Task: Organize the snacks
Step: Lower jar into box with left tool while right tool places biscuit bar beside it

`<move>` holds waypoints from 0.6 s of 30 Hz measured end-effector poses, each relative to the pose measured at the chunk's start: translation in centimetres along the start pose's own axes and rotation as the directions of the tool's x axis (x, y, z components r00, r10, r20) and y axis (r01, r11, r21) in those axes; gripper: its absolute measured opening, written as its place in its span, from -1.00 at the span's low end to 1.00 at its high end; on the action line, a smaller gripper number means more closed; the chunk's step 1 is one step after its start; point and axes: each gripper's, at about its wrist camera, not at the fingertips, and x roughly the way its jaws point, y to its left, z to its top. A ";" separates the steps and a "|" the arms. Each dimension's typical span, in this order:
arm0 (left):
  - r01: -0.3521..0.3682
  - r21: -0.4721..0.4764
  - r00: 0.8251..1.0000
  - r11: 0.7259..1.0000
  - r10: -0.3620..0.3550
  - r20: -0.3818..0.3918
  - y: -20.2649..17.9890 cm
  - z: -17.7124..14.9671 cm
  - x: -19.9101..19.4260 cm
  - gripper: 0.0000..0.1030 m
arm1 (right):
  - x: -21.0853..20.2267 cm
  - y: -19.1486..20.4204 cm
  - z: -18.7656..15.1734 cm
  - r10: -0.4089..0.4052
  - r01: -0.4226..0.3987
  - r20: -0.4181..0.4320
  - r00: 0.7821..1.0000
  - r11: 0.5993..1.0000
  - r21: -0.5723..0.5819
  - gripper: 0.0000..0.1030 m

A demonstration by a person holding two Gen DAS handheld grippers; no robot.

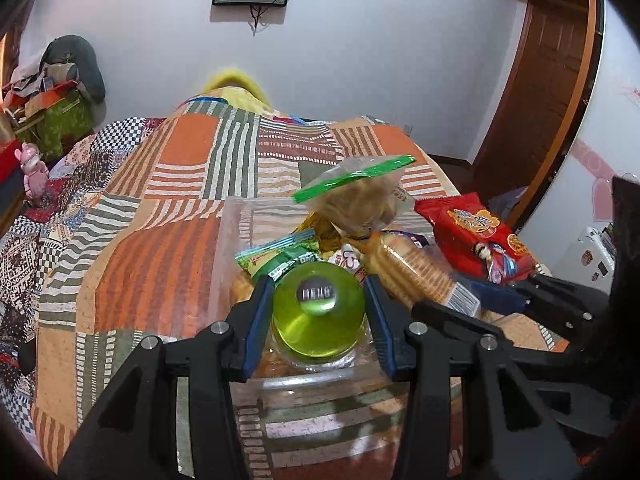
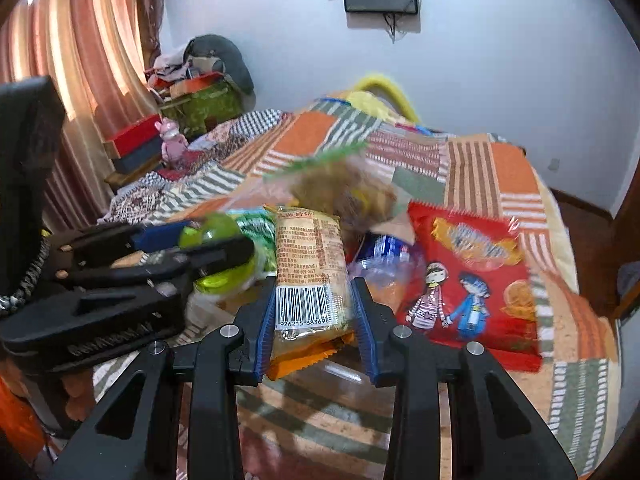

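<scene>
The left gripper (image 1: 319, 312) has its fingers closed on a round green jelly cup (image 1: 319, 316) above the clear plastic box (image 1: 234, 232) on the patchwork bed (image 1: 160, 208). The right gripper (image 2: 314, 320) clamps a clear-wrapped cracker sleeve (image 2: 310, 272) beside a red snack bag (image 2: 468, 280).

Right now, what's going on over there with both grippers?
Snacks are being sorted on a patchwork quilt. The left gripper has its fingers on either side of a green jelly cup over a clear plastic bin that already holds several packets. The right gripper is closed around a long cracker sleeve, barcode end toward the camera. A red biscuit bag lies on the quilt to the right, outside the bin.
</scene>
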 end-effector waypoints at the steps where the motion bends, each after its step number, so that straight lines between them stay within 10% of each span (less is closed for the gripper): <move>1: 0.001 0.000 1.000 1.000 -0.001 -0.007 0.1 -0.1 0.2 -0.12 | -0.1 -0.1 -0.1 0.003 -0.003 0.000 1.000 1.000 0.005 -0.37; 18: 0.000 0.036 1.000 0.999 -0.001 0.030 -1.1 -1.1 -4.1 0.04 | -5.0 -0.4 -0.2 0.010 -0.011 0.042 0.999 0.999 0.034 -0.16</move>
